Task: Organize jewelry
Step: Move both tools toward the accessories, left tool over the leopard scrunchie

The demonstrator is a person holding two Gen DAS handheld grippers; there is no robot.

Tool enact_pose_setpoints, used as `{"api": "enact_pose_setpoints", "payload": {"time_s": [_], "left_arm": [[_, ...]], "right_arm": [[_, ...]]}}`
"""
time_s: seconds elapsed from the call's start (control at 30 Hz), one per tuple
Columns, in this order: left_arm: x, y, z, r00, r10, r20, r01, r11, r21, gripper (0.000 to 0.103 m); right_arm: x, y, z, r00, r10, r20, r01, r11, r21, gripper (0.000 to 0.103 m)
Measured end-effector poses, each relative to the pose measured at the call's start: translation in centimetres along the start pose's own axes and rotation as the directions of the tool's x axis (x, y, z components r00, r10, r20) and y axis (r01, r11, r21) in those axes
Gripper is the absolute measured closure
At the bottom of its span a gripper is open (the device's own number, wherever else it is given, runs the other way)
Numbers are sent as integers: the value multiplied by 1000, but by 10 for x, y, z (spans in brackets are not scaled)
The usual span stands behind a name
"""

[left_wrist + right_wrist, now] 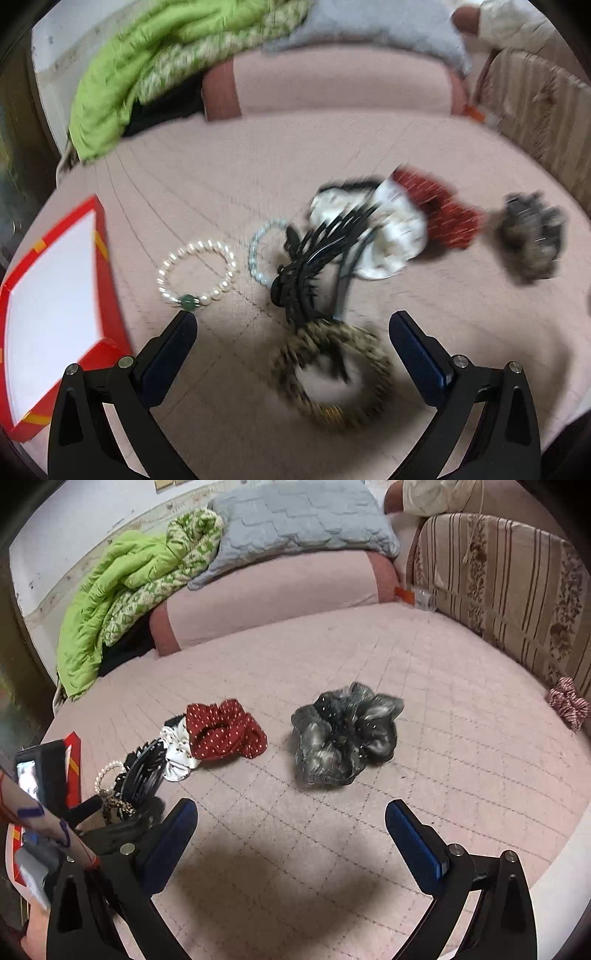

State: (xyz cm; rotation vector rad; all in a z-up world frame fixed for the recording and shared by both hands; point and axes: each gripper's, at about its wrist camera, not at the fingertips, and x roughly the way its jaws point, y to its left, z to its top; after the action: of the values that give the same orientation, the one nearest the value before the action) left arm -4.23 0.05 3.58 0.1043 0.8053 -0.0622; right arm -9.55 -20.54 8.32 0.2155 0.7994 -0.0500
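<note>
In the left wrist view, a pearl bracelet (197, 273) with a green bead lies on the pink bed just beyond my open, empty left gripper (291, 319). Beside it lie a pale blue bead bracelet (258, 254), a black claw clip (314, 266), a leopard-print scrunchie (332, 373) between the fingers, a white scrunchie (391, 232), a red dotted scrunchie (443, 210) and a grey scrunchie (532, 236). A red box with white lining (51, 306) lies open at left. My right gripper (291, 808) is open and empty, short of the grey scrunchie (345, 733) and red scrunchie (225, 729).
A pink bolster (273, 590), green quilt (122, 598) and grey pillow (295, 520) lie at the back. A striped sofa arm (509, 594) stands right, with a pink patterned scrunchie (567, 701) at its foot. The left hand-held gripper (48, 786) shows at the right wrist view's left edge.
</note>
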Motion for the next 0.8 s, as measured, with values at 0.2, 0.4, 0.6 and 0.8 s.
{"api": "enact_pose_setpoints", "payload": {"time_s": [0.2,0.4,0.6,0.8], "left_arm": [[-78,14,-14,992,-34,122,39,999,-36,0],[-110,25,-22,988,2,155,8,998,-61,0],[-118,34,-27,988,7,153,4,997,-77,0],[-121,40,-26,988,19,153,-4,995,-96,0]], "right_arm": [[-31,17,-10,995,39,90,-31,996,-84,0],[-48,25,-22,990,59,130,-42,991,-128,0],[-48,28,-26,990,48,135,-30,990,-135,0],[-49,25,-26,990,50,134,-33,991,-131,0]]}}
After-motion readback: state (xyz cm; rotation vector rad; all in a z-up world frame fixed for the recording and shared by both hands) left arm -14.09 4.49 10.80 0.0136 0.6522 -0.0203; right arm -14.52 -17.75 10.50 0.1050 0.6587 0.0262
